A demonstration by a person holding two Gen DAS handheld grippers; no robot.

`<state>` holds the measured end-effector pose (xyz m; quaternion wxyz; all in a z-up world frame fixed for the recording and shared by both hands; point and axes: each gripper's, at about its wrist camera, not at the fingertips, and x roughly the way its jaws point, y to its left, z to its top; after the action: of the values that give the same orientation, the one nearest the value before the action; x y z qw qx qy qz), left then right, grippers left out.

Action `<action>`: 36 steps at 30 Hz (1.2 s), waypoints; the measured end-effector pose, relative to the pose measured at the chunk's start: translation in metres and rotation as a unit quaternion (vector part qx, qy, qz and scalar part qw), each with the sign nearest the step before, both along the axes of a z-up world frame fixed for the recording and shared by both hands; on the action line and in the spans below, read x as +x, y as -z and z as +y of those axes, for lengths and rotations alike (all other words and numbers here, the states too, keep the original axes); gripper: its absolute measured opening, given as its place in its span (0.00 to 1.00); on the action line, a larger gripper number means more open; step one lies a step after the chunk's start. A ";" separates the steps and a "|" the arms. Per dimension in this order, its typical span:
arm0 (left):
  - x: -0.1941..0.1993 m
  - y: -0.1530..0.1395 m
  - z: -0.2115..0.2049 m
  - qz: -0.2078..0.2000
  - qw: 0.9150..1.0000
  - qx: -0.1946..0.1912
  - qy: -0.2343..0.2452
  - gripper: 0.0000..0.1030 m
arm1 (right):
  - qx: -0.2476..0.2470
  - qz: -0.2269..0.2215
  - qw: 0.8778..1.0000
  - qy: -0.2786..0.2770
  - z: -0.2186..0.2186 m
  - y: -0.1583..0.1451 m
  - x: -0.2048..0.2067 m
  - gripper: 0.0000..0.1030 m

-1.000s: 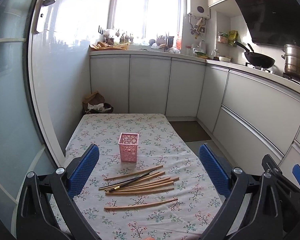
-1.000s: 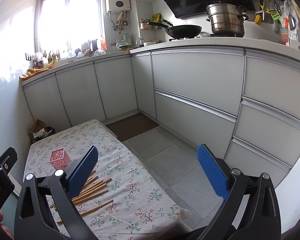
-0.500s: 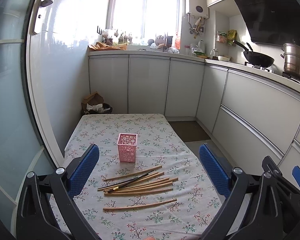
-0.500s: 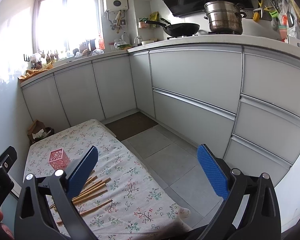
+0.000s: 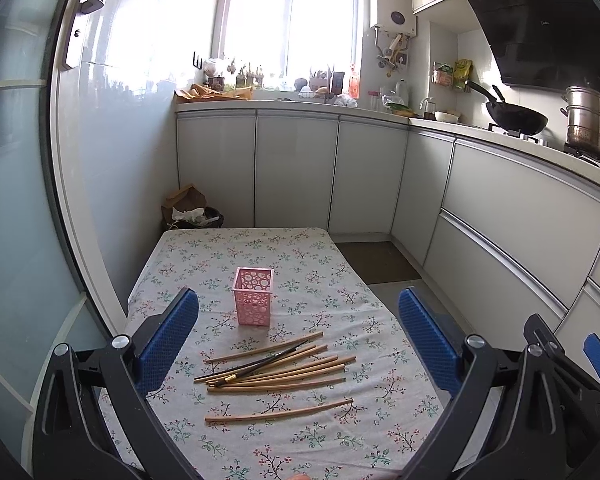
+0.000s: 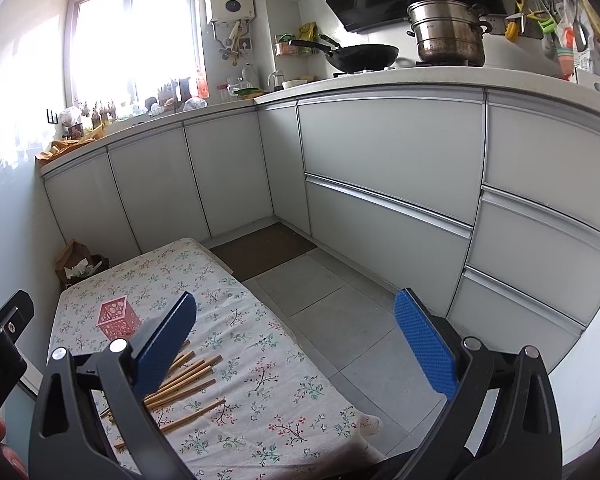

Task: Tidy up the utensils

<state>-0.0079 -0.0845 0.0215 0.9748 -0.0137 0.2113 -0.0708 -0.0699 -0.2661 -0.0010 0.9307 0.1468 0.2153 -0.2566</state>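
Several wooden chopsticks (image 5: 278,366) and one dark one lie loose on the floral tablecloth (image 5: 228,252), with one stray stick (image 5: 278,411) nearer to me. Behind them a pink perforated holder (image 5: 253,297) stands upright with nothing in it. My left gripper (image 5: 298,336) hovers open above and short of the pile, holding nothing. In the right wrist view the right gripper (image 6: 296,340) is open over the table's right edge, empty; the chopsticks (image 6: 180,384) and the holder (image 6: 116,318) lie to its left, partly behind its left finger.
White kitchen cabinets (image 5: 296,168) run along the back and right. A wok (image 6: 356,58) and a steel pot (image 6: 448,36) sit on the counter. A bin with paper (image 5: 192,216) stands beyond the table. A glass door (image 5: 16,200) is at left. Grey tiled floor (image 6: 340,300) lies right of the table.
Both views have shifted only slightly; the grippers stay open and the chopsticks and holder lie where they were.
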 end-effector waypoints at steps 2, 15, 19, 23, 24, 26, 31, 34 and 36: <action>0.000 0.000 0.000 0.000 1.000 0.001 0.000 0.93 | 0.000 0.000 1.000 0.000 0.000 0.000 0.000 0.94; 0.001 0.002 0.002 0.002 1.000 -0.001 -0.001 0.93 | -0.003 0.001 1.000 -0.001 0.003 0.001 0.000 0.94; 0.001 0.003 0.003 0.002 1.000 -0.002 -0.001 0.93 | -0.003 0.002 1.000 -0.001 0.003 0.001 0.000 0.94; 0.001 0.003 0.003 0.003 1.000 -0.001 -0.001 0.93 | -0.002 0.003 1.000 -0.001 0.004 0.001 0.000 0.94; 0.002 0.004 0.004 0.004 1.000 -0.001 0.000 0.93 | -0.001 0.003 1.000 -0.001 0.004 0.002 0.000 0.94; 0.006 0.006 0.005 0.008 1.000 0.001 0.002 0.93 | 0.002 0.005 1.000 -0.001 0.003 0.003 0.001 0.94; 0.059 0.014 -0.008 0.068 0.994 0.038 0.079 0.93 | 0.091 0.033 0.995 -0.015 -0.021 0.026 0.016 0.94; 0.104 0.027 -0.029 0.146 0.974 0.066 0.159 0.93 | 0.160 0.062 0.985 -0.020 -0.040 0.053 0.032 0.94; 0.133 0.041 -0.048 0.195 0.955 0.089 0.203 0.93 | 0.191 0.083 0.978 -0.020 -0.050 0.073 0.043 0.94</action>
<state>0.1247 -0.1322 -0.0197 0.8769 0.1029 0.4013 -0.2437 -0.0268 -0.3161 -0.0743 0.8694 0.2956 0.3399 -0.2031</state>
